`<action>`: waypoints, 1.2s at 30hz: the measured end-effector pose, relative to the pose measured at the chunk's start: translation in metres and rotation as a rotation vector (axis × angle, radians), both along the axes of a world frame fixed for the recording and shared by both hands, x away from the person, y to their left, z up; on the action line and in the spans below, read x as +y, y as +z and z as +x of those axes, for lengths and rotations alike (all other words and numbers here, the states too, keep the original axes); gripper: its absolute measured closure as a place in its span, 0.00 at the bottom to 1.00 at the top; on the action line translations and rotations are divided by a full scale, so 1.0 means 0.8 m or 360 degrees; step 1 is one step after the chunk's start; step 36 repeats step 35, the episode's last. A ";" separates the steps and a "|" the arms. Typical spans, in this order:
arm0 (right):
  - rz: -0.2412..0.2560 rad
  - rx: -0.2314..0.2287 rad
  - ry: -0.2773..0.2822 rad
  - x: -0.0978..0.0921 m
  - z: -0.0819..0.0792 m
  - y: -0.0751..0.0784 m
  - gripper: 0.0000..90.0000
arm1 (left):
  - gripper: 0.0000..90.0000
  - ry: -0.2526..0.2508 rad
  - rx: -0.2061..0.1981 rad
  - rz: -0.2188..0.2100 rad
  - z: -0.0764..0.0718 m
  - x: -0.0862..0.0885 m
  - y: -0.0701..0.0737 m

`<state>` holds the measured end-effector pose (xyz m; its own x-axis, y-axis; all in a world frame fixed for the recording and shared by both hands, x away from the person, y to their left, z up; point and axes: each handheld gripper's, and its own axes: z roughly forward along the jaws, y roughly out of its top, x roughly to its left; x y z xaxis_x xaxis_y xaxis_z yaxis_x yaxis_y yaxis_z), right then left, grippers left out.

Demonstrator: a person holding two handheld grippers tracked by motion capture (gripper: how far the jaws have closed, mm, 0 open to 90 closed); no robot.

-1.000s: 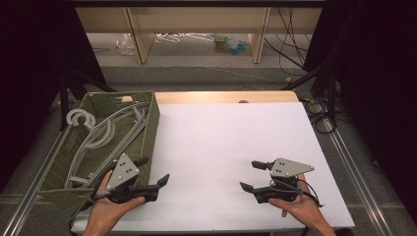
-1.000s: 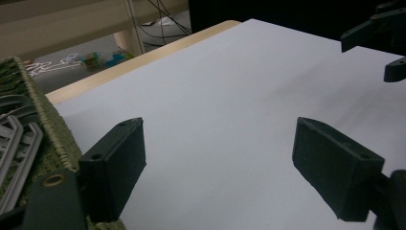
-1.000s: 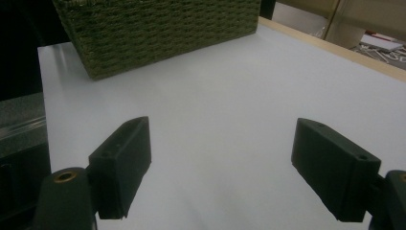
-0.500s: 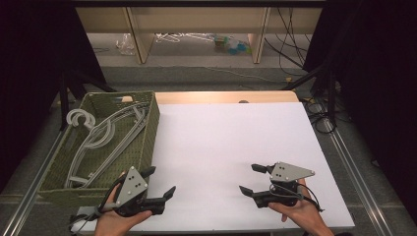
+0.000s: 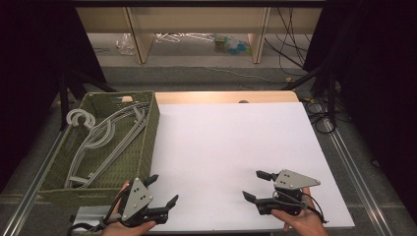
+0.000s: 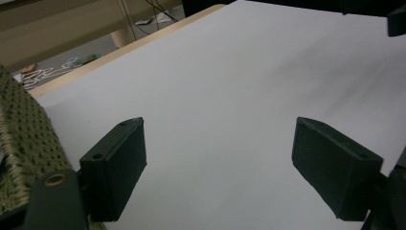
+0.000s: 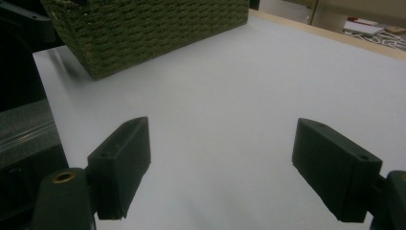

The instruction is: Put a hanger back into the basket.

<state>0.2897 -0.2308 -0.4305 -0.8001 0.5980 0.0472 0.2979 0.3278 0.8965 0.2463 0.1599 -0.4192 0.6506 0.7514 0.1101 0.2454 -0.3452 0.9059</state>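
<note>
Drawing back toward the table's near edge beside the basket (image 5: 147,142), left gripper (image 5: 162,191) and right gripper (image 5: 256,185) keep jaws apart

I count one white table (image 5: 231,147). One green woven basket (image 5: 145,147) sits at its left edge. In the basket lie grey hangers (image 5: 98,140); they are tangled, so I cannot tell just how many, but I see more than one. One hook (image 5: 78,118) curls over the basket's far left corner.

I hold two grippers: one left gripper (image 5: 162,191) near the front left corner and one right gripper (image 5: 255,186) by the front edge. Each has two black jaws, so four jaws in all. Each has one grey three-cornered plate, so two plates.
</note>
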 end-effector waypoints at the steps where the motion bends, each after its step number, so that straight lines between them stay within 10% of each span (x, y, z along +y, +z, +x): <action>1: 0.0013 0.0002 -0.0010 -0.001 -0.002 -0.001 0.24 | 0.21 -0.0020 -0.0022 -0.0033 0.003 0.003 0.000; 4: 0.0001 -0.0006 -0.0018 -0.004 -0.007 -0.001 0.22 | 0.21 -0.0007 0.0031 -0.0185 0.007 0.012 -0.007; 8: 0.0012 -0.0018 -0.0037 -0.005 -0.012 -0.002 0.22 | 0.23 0.0014 -0.0022 -0.0058 0.010 0.014 -0.014; 36: 0.0037 -0.0035 -0.0041 -0.007 -0.010 -0.002 0.18 | 0.22 -0.0005 -0.0019 -0.0078 0.014 0.017 -0.015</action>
